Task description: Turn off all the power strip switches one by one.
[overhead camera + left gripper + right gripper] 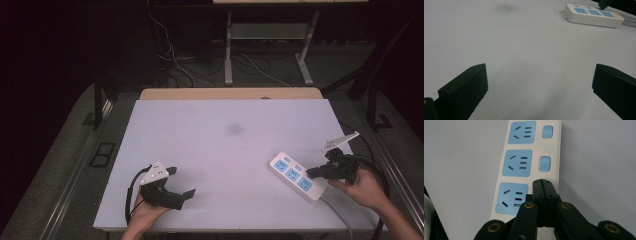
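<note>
White plastic power strip (529,167): right gripper (542,182) clenched empty over nearest switch; off-centre press could skid it. Left gripper (539,82) released.

Both grippers are black: the left gripper (181,182) carries a grey three-cornered plate and a looping black cable, the right gripper (542,181) shows brass-coloured screws (four, seemingly) on its linkage. Forearms appear bare, no sleeves.

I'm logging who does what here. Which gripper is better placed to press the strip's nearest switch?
Right, probably. The right gripper, shut, has its tips over the power strip where that switch would be. The left gripper sits open across the table, far from it.
</note>
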Demonstrator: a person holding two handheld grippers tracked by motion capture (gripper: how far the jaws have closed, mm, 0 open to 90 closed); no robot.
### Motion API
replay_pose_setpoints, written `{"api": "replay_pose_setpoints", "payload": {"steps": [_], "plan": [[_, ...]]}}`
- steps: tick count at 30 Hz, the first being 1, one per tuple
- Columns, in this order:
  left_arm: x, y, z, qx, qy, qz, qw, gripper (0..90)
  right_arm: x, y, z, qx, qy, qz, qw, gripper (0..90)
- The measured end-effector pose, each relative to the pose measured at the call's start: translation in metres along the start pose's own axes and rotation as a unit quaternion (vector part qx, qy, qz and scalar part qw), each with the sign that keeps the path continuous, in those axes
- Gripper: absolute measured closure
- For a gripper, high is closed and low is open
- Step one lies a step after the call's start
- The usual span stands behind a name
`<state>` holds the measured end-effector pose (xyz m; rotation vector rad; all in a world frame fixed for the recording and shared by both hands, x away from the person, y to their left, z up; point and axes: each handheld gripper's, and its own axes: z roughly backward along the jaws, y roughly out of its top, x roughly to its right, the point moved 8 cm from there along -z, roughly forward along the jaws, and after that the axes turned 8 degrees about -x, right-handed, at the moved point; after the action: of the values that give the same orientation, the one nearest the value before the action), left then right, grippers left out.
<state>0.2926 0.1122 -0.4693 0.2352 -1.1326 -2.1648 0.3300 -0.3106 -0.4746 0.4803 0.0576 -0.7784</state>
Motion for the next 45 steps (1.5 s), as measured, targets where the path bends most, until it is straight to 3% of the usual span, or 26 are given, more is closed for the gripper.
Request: {"api": "replay_pose_setpoints", "payload": {"steps": [5, 20, 28, 37, 45], "plan": [[0.0009, -0.0001, -0.0005, -0.002, -0.002, -0.002, 1.0, 0.0, 0.0013, -0.002, -0.0003, 0.015, 0.011, -0.002, 0.9998, 90.0], [0.0024, -0.0004, -0.0021, -0.005, -0.004, -0.006, 1.0, 0.0, -0.0006, -0.0035, -0.0003, 0.013, -0.012, 0.018, 0.9997, 90.0], [0.002, -0.0003, -0.002, -0.004, -0.004, -0.007, 1.0, 0.0, 0.0, -0.0042, -0.0016, 0.014, -0.01, 0.014, 0.9997, 90.0], [0.0023, -0.0005, -0.0029, -0.005, -0.006, -0.007, 0.9999, 0.0, -0.0008, -0.0082, -0.0011, 0.039, 0.0, 0.0, 0.9992, 90.0], [0.0013, -0.0002, -0.0013, -0.002, -0.007, -0.007, 0.9999, 0.0, -0.0005, -0.0074, -0.0007, 0.036, 0.003, -0.003, 0.9993, 90.0]]}}
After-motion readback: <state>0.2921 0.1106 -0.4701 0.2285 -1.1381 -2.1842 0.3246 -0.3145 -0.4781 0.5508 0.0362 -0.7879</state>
